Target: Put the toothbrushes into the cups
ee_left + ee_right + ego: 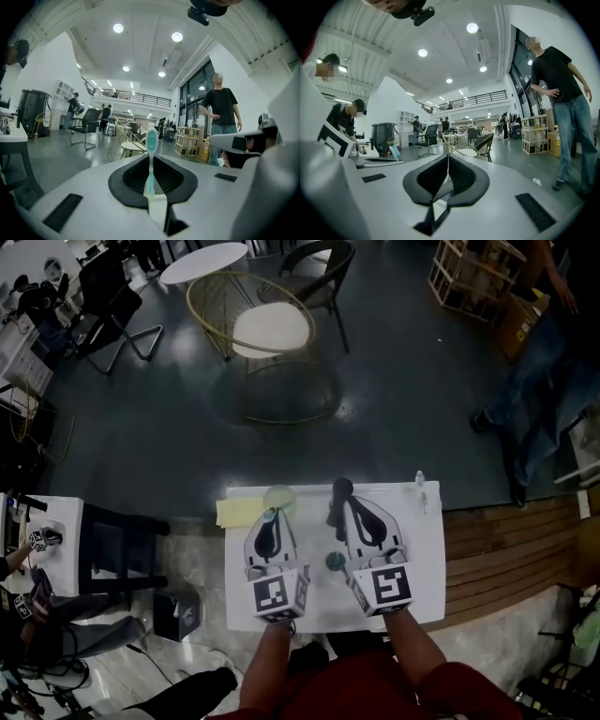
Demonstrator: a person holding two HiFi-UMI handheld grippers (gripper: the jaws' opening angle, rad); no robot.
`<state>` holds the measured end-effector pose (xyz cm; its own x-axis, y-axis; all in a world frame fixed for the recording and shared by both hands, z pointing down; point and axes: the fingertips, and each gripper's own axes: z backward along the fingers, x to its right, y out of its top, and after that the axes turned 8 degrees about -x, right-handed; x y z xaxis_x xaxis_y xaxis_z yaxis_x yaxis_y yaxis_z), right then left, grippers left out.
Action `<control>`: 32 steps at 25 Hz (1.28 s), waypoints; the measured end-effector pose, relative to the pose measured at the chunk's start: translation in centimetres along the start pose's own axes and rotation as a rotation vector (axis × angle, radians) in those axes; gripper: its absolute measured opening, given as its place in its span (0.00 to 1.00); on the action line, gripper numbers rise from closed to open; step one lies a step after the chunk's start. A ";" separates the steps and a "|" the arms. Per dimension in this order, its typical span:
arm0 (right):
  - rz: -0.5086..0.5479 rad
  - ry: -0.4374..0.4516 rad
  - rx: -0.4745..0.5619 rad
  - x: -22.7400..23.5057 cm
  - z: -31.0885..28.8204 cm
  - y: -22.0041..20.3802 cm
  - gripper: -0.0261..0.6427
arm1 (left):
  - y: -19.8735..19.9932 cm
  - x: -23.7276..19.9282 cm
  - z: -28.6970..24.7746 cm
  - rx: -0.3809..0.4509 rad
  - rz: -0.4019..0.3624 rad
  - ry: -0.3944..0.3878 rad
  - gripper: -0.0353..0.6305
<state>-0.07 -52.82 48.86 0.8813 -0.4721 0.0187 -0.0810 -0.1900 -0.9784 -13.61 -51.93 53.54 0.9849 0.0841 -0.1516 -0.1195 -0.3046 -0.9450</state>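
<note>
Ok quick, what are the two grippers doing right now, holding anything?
Left gripper: closed on the toothbrush, brush head pointing up.
Right gripper: closed, nothing visible between its jaws.

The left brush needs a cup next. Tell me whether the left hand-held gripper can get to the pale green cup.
Probably yes. The pale green cup stands just ahead of the left hand-held gripper, which is shut on the toothbrush; nothing shows between them in the head view.
</note>
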 end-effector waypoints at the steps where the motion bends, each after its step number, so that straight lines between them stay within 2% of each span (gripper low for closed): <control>1: -0.001 -0.001 -0.004 0.1 -0.1 -0.2 0.08 | -0.2 0.0 -0.2 -0.005 0.002 0.001 0.13; 12: -0.011 0.003 -0.037 1.0 -1.4 -1.9 0.08 | -3.0 -0.4 -1.9 -0.073 -0.005 0.030 0.13; 24: -0.019 0.004 -0.053 1.1 -2.0 -2.7 0.08 | -4.9 -0.7 -2.8 -0.104 -0.038 0.045 0.13; 32: -0.020 0.005 -0.053 1.1 -1.9 -2.9 0.08 | -6.0 -0.7 -2.9 -0.140 -0.011 0.050 0.13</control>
<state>0.27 -54.43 52.06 0.8805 -0.4724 0.0390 -0.0882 -0.2441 -0.9657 -13.20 -52.94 60.13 0.9915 0.0418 -0.1233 -0.0932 -0.4333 -0.8964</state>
